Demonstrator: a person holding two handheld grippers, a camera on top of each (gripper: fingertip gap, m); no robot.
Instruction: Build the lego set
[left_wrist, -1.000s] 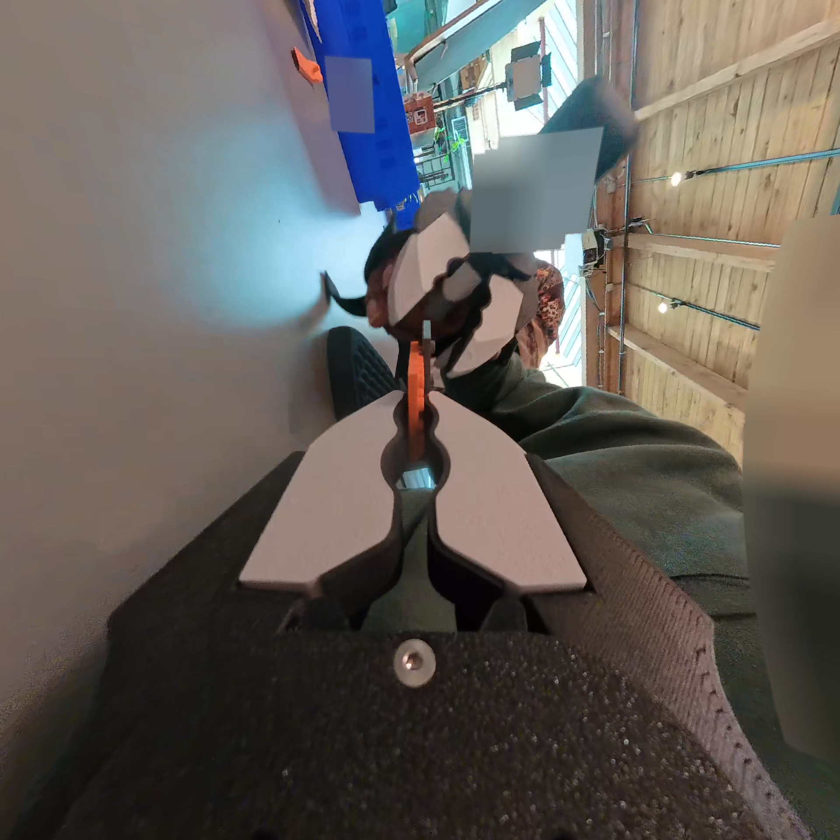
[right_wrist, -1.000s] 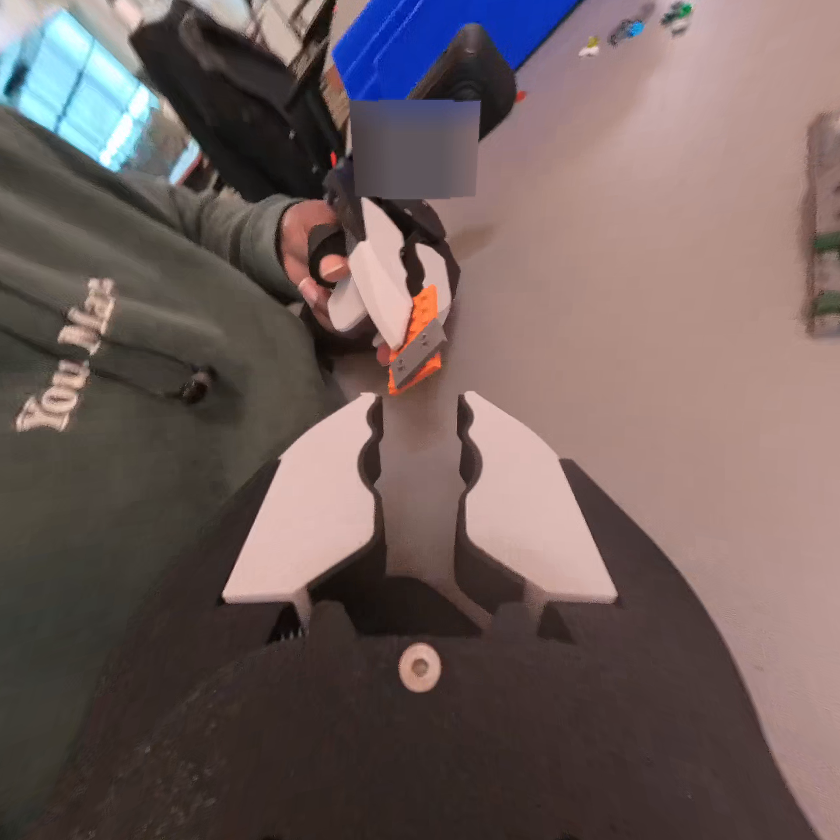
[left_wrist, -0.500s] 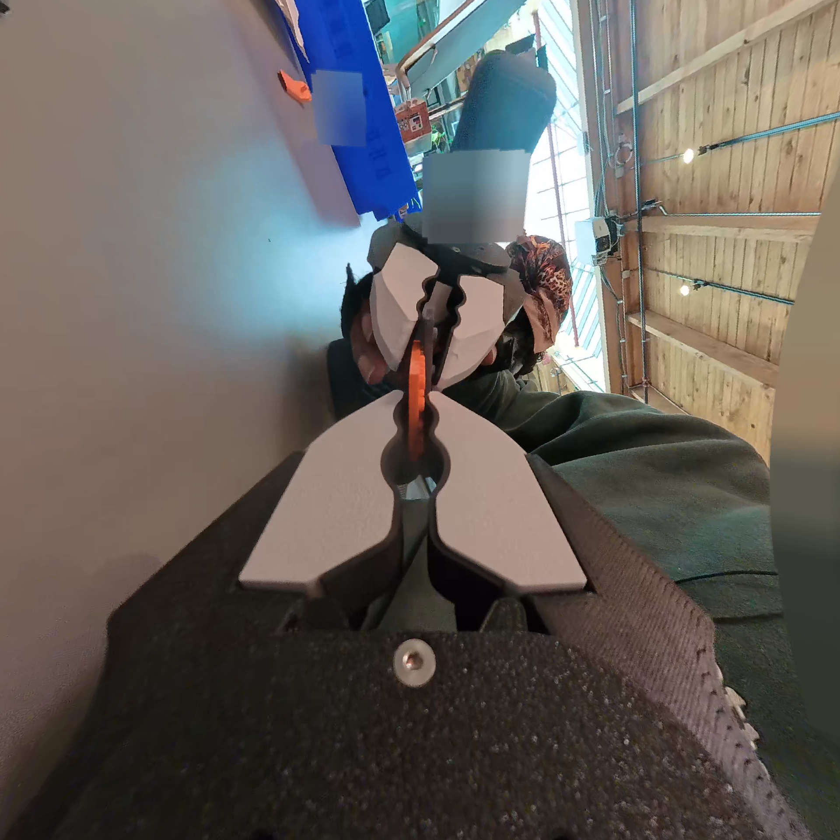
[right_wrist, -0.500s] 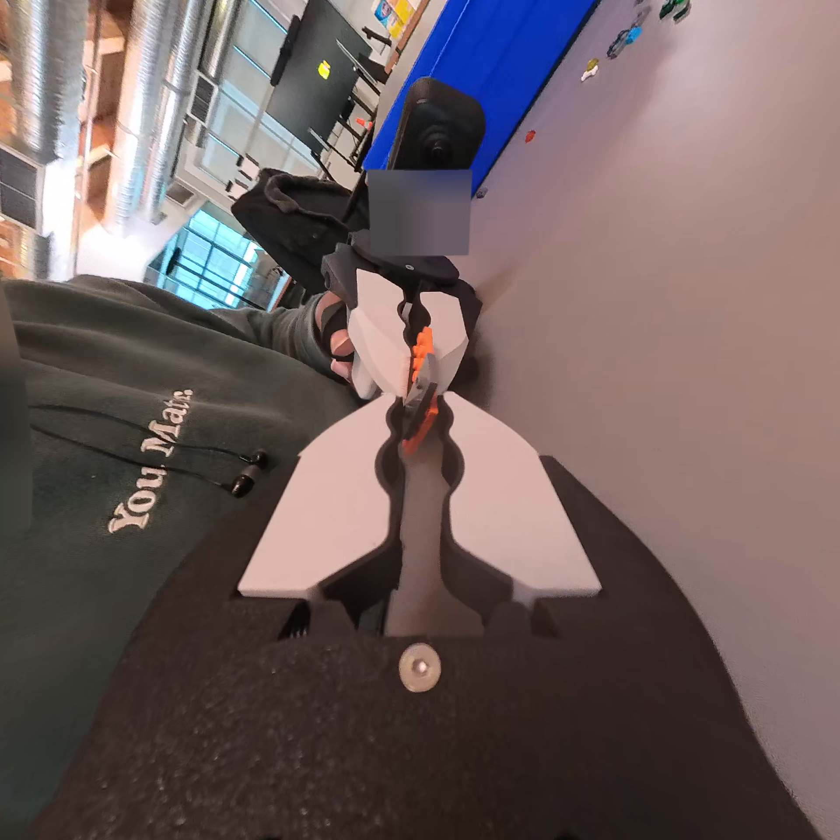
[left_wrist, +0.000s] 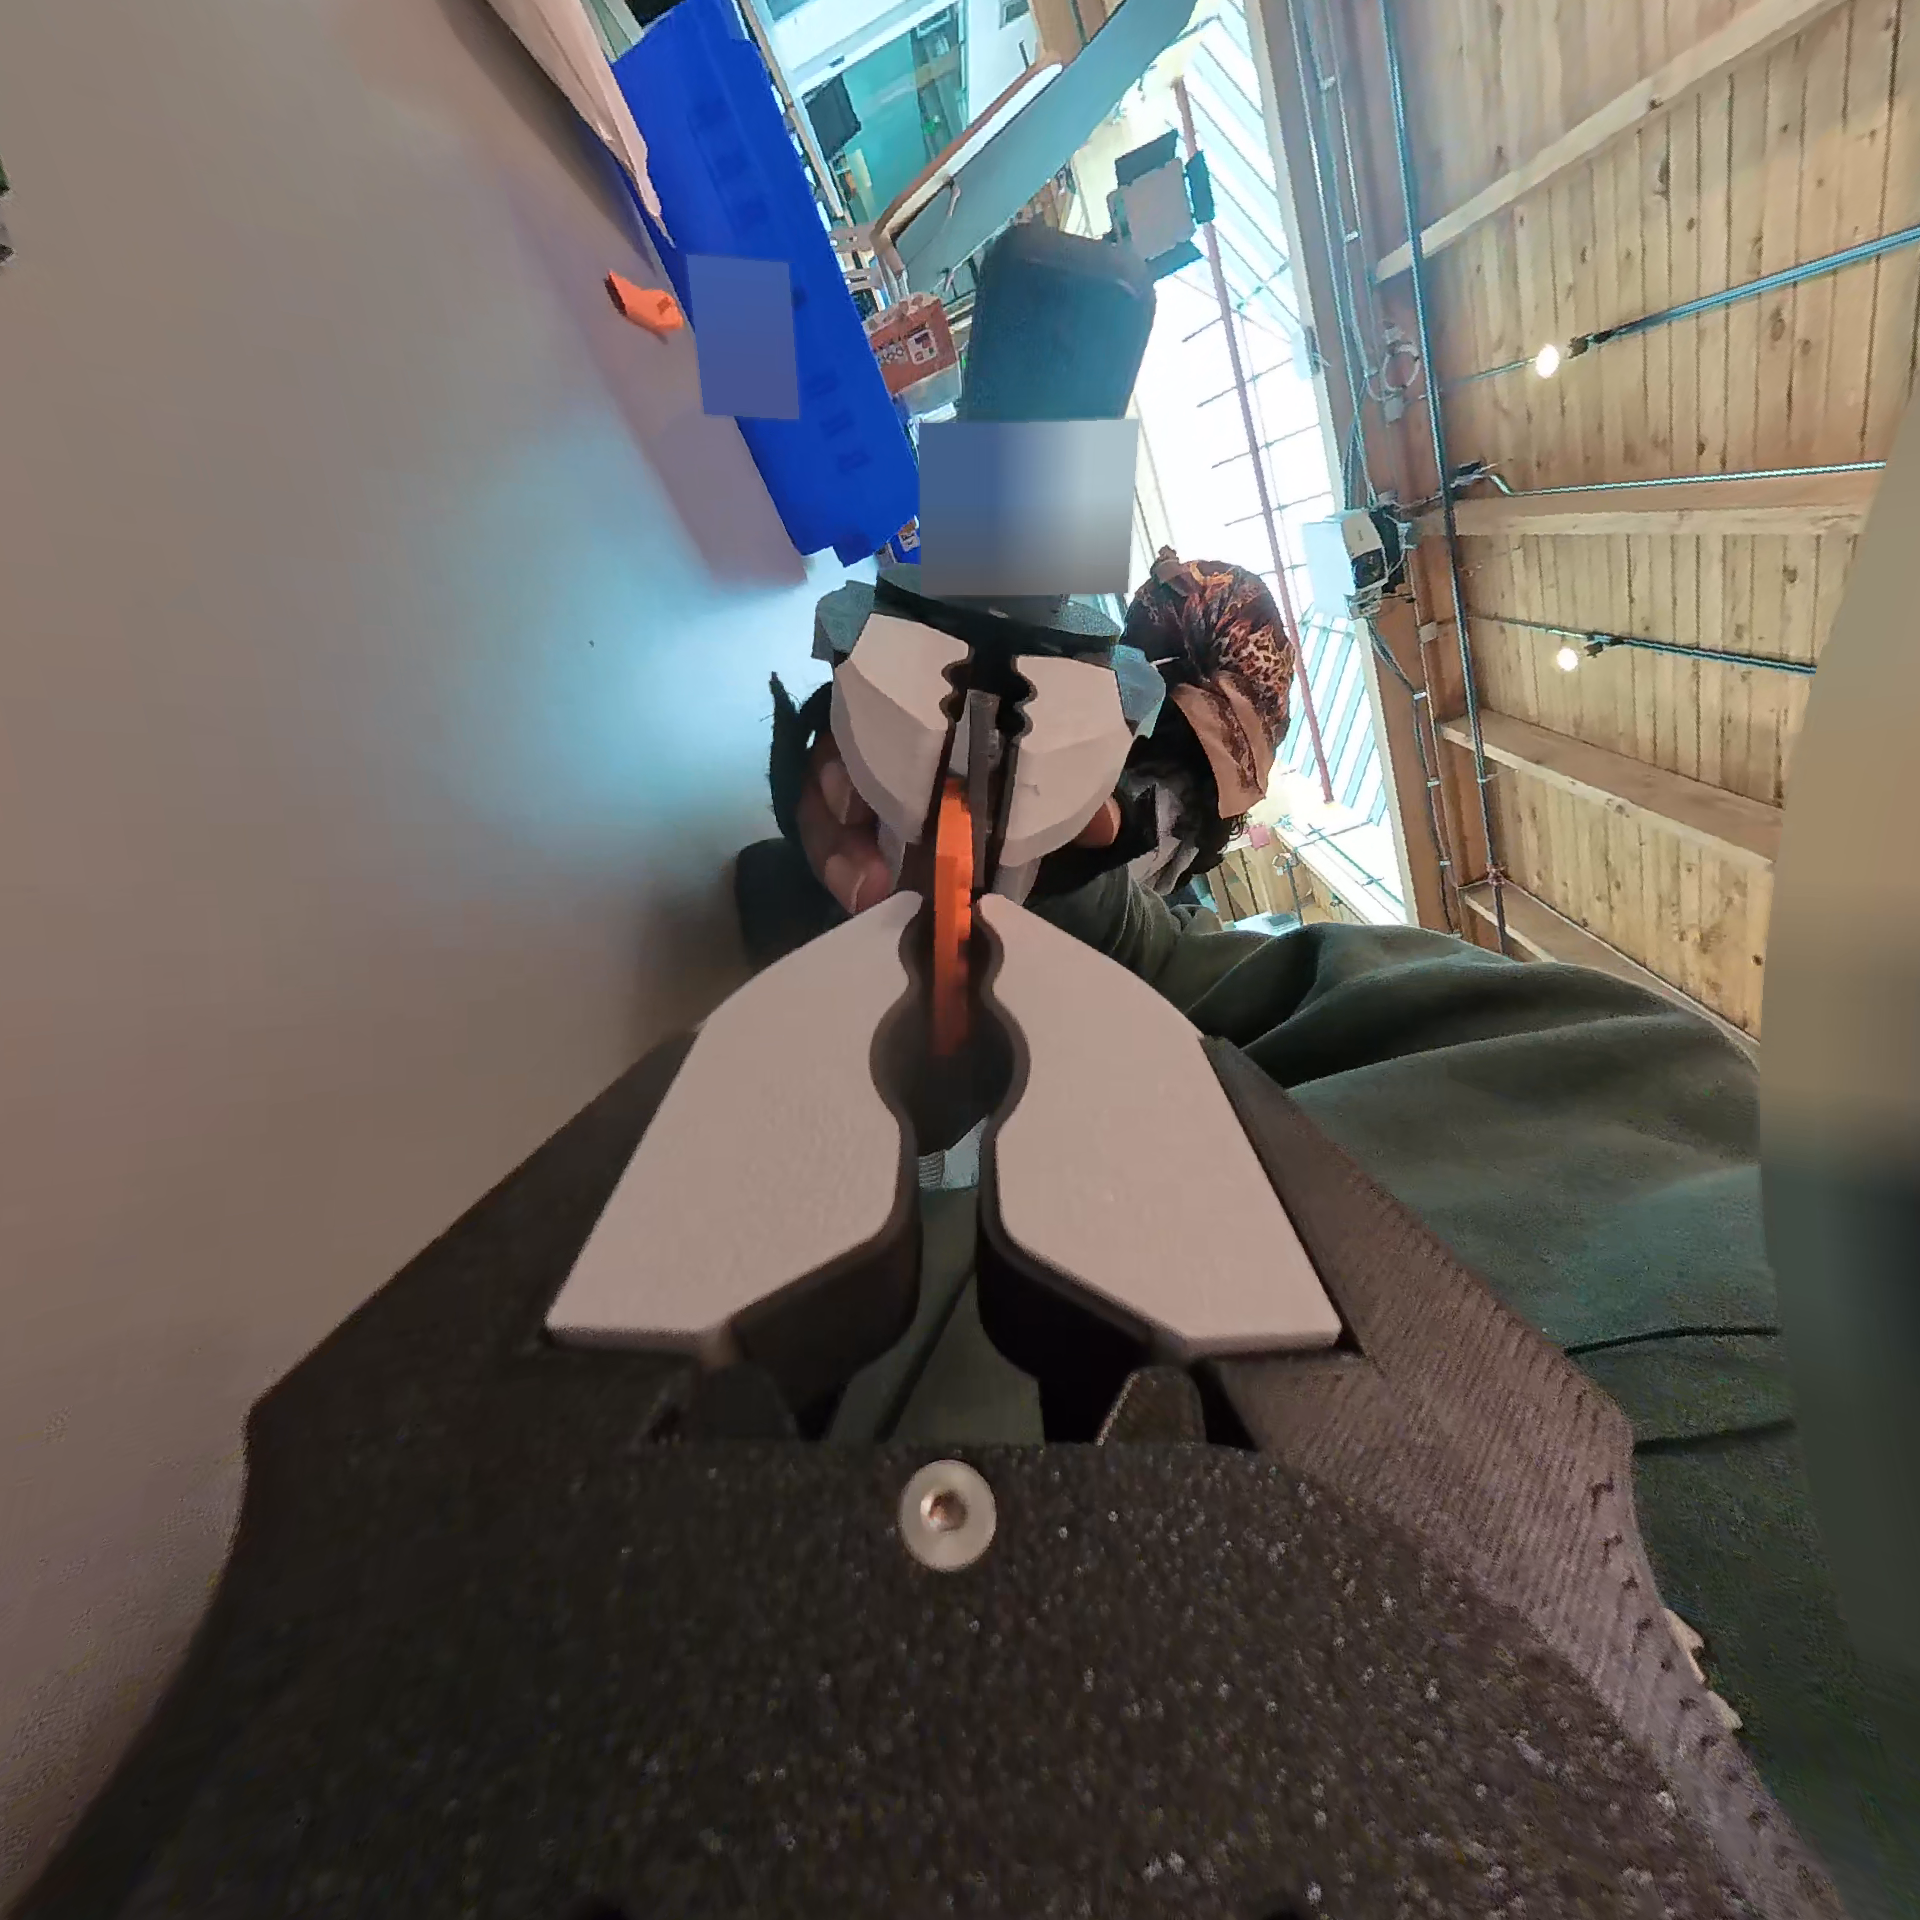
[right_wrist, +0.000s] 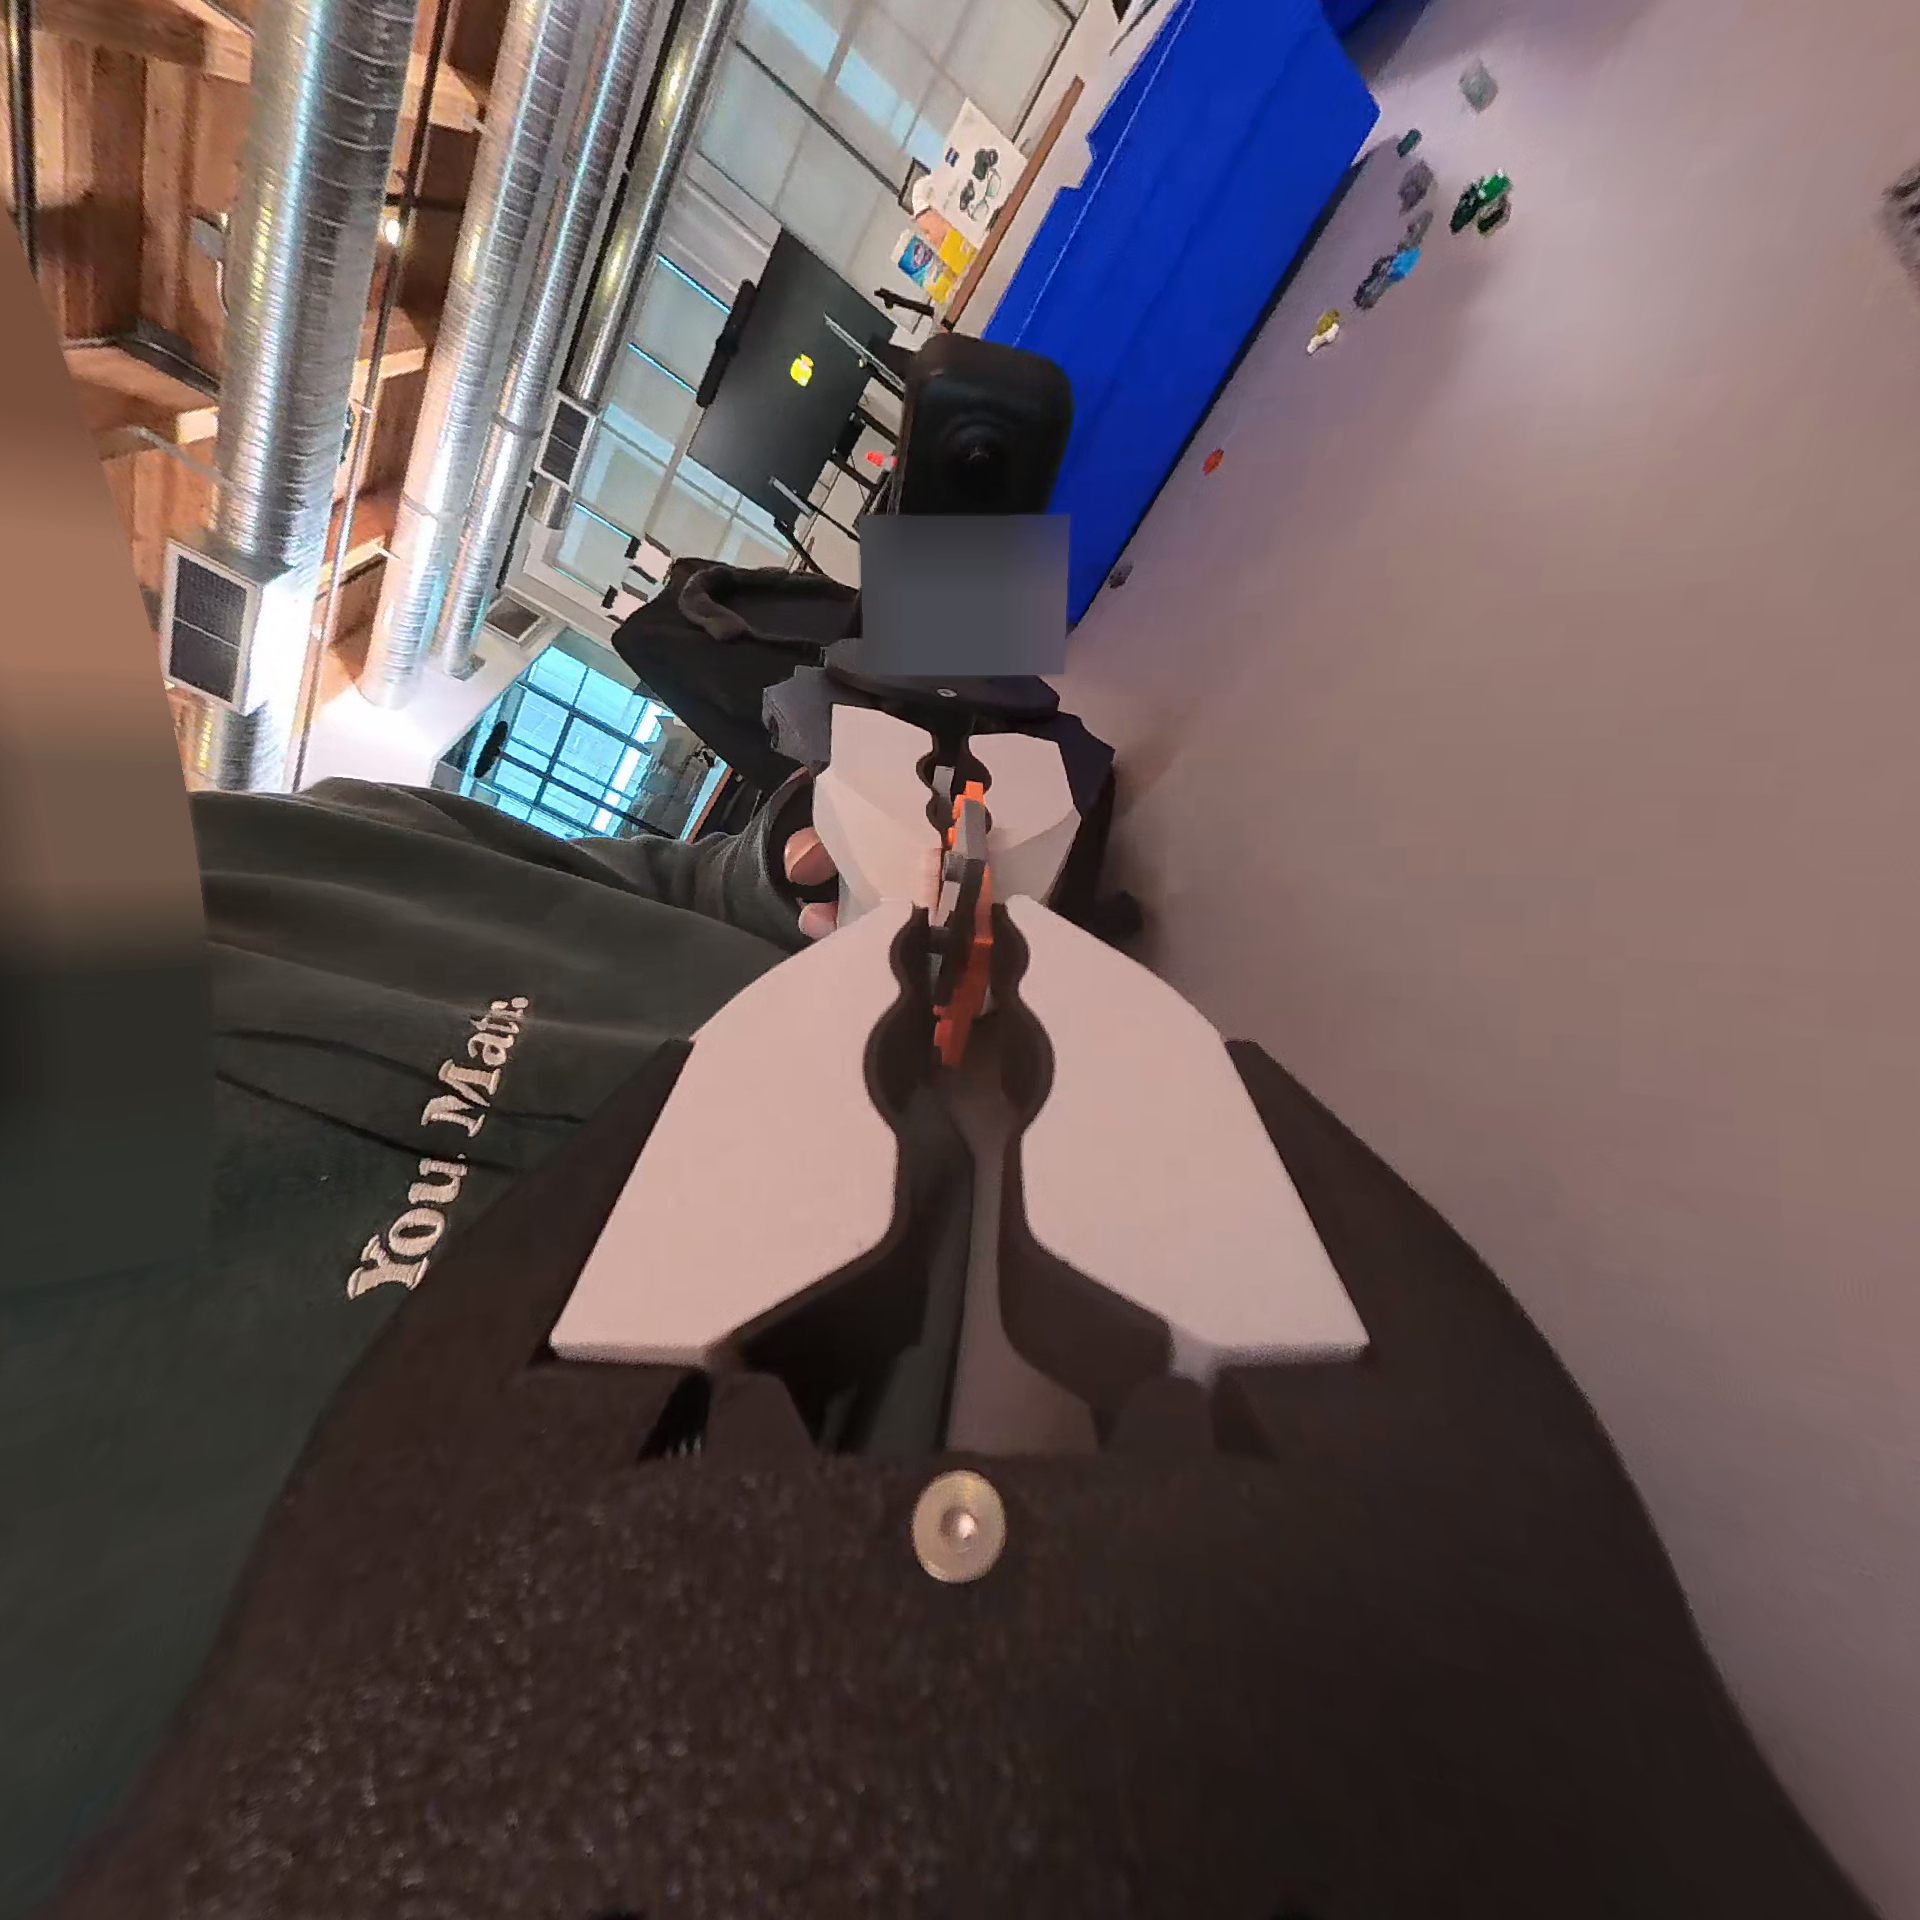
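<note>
An orange and grey lego assembly (left_wrist: 948, 987) is held in the air between both grippers, which face each other tip to tip beside the grey table (left_wrist: 312, 727). My left gripper (left_wrist: 951, 904) is shut on the orange plate edge-on. My right gripper (right_wrist: 958, 914) is shut on the other end of the same assembly (right_wrist: 961, 997), where grey plates sit on the orange one. Each view shows the opposite gripper's white fingers (left_wrist: 1060, 748) (right_wrist: 862, 831) just beyond the piece. The middle of the assembly is hidden by the fingers.
A blue bin (left_wrist: 769, 312) (right_wrist: 1174, 260) stands at the table's far end. A loose orange piece (left_wrist: 644, 301) lies near it. Several small loose pieces (right_wrist: 1392, 270) and a small red piece (right_wrist: 1212, 459) lie on the table. The person's green sweatshirt (right_wrist: 416, 987) is close by.
My right gripper, open a second ago, has moved onto the assembly and shut on it. My left gripper has kept its hold. Both have tilted slightly.
</note>
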